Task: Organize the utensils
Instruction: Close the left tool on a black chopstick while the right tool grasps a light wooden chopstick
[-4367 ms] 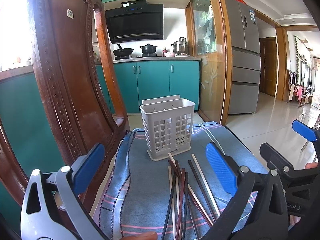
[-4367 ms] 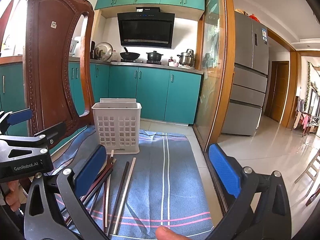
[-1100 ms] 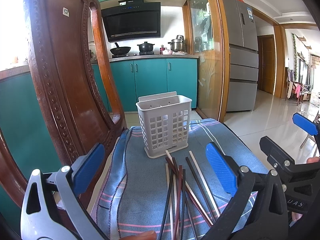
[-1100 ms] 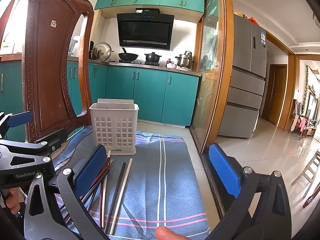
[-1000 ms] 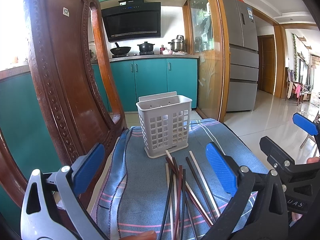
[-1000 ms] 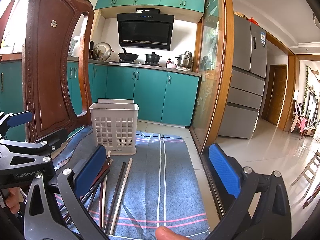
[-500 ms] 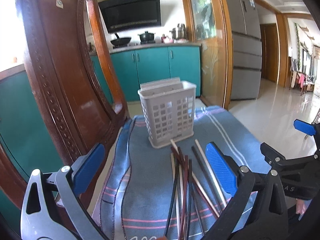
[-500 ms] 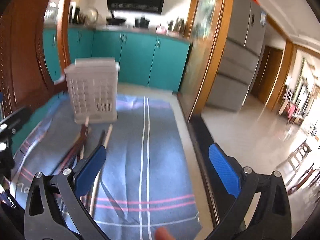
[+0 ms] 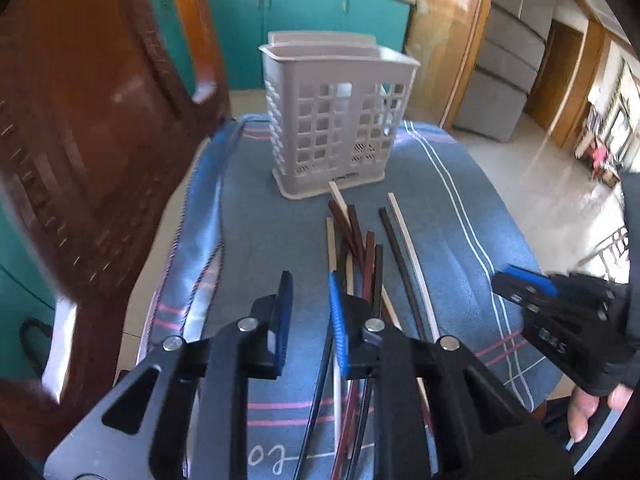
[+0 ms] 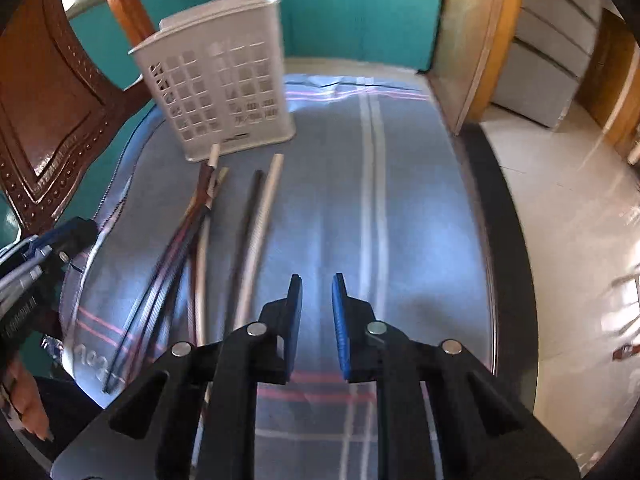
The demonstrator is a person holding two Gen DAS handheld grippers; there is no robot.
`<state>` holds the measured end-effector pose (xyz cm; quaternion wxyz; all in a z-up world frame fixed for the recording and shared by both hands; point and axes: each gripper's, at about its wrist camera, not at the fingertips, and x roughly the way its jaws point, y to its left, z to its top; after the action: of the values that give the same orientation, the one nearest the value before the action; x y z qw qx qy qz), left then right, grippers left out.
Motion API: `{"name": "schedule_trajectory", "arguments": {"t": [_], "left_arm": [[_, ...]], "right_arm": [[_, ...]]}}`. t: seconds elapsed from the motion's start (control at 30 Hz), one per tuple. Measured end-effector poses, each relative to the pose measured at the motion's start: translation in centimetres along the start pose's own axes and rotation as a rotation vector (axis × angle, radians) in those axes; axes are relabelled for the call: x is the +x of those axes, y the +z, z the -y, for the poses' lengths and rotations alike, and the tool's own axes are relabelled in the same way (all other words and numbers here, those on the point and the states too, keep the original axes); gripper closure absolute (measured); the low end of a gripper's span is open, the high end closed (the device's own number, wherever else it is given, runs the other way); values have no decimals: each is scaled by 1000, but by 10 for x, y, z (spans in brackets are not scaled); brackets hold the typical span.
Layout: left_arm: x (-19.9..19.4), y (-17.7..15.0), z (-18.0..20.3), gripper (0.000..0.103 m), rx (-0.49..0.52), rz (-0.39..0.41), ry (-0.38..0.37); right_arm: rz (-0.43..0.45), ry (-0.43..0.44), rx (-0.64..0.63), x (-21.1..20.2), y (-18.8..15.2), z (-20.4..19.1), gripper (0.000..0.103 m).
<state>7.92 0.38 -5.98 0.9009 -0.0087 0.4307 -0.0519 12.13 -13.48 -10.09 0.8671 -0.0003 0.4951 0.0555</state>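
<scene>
A white slotted utensil basket (image 9: pixel 336 120) (image 10: pixel 220 72) stands upright at the far end of a blue striped cloth (image 9: pixel 260 220) (image 10: pixel 400 200). Several dark, reddish and pale chopsticks (image 9: pixel 360 248) (image 10: pixel 200 216) lie loose on the cloth in front of it. My left gripper (image 9: pixel 310 284) hovers at the near left of the pile; its jaws are closing to a narrow gap with only cloth showing between them. My right gripper (image 10: pixel 317 284) hangs over bare cloth to the right of the chopsticks. Its jaws are also closing, with nothing between them. Each gripper shows at the edge of the other's view (image 9: pixel 508 286) (image 10: pixel 80 228).
A carved dark wooden chair back (image 9: pixel 80 140) (image 10: pixel 52 112) rises close on the left. Teal cabinets (image 10: pixel 360 12) and a grey fridge (image 9: pixel 508 68) stand beyond. The table's right edge (image 10: pixel 508 240) drops to a tiled floor. A person's hand (image 9: pixel 588 412) holds the right gripper.
Both grippers have tipped downward and moved forward over the cloth toward the chopsticks. Both pairs of jaws have gone from wide open to a narrow gap.
</scene>
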Motion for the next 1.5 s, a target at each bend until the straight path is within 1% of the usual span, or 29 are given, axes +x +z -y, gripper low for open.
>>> {"name": "schedule_trajectory", "arguments": {"t": [0.07,0.1,0.13,0.2,0.23,0.27,0.3,0.33,0.37,0.4,0.43,0.53,0.57,0.63,0.7,0.8,0.83,0.87,0.93,1.03,1.1,1.13,1.3,1.33,1.4,1.47,1.5], "left_arm": [[16,9,7,84,50,-59,5],[24,13,9,84,66,-84,5],[33,17,7,83,69,-108,7],[41,21,-3,83,41,-119,14],[43,22,-10,77,19,-116,11],[45,22,-16,69,1,-115,5],[45,22,-20,65,-14,-114,-4],[44,23,-23,60,-26,-115,-13],[45,23,-24,58,-36,-115,-24],[47,21,-25,58,-42,-121,-40],[50,21,-24,58,-43,-130,-51],[64,15,-15,58,-33,-184,-90],[70,13,-9,58,-17,-206,-95],[79,10,-2,58,13,-228,-85],[89,8,3,63,28,-251,-62],[95,10,3,72,16,-253,-75],[96,10,2,85,6,-255,-90],[98,10,2,93,-5,-261,-106],[100,10,4,95,-4,-257,-111],[94,12,2,96,-29,-219,-135],[83,13,-3,96,-44,-188,-125],[85,13,-8,96,-53,-184,-114],[91,11,-19,96,-77,-209,-69],[95,10,-19,96,-72,-221,-62],[105,8,-19,96,-67,-241,-41],[113,9,-16,96,-66,-246,-22],[112,9,-19,93,-63,-244,-14]], "right_arm": [[-80,50,-16,20,24,-9,85],[-94,58,-25,27,31,-13,85],[-119,75,-42,39,41,-19,85],[-153,131,-35,53,46,-22,85],[-175,156,-26,63,46,-24,85],[-193,159,-27,70,44,-26,85],[-192,163,-32,74,41,-29,85],[-172,159,-43,73,41,-30,85],[-170,146,-50,73,42,-31,86],[-169,109,-51,72,42,-31,89],[-164,103,-49,72,42,-29,96],[-156,115,-15,70,40,-20,96],[-148,109,-14,68,40,-18,96],[-124,68,-16,64,40,-13,97],[-109,63,-16,58,41,-7,97],[-109,71,-9,53,39,-2,97],[-107,78,-10,52,38,-2,97],[-107,82,-10,52,37,-2,97],[-107,85,-15,48,36,-1,97],[-101,86,-20,42,34,1,97],[-97,79,-22,41,33,0,97],[-100,72,-23,46,36,2,97],[-110,52,-22,46,33,2,96],[-109,49,-26,48,33,1,95],[-112,46,-37,52,35,-4,87],[-110,43,-44,54,35,-10,77],[-109,33,-47,56,36,-13,77]]}}
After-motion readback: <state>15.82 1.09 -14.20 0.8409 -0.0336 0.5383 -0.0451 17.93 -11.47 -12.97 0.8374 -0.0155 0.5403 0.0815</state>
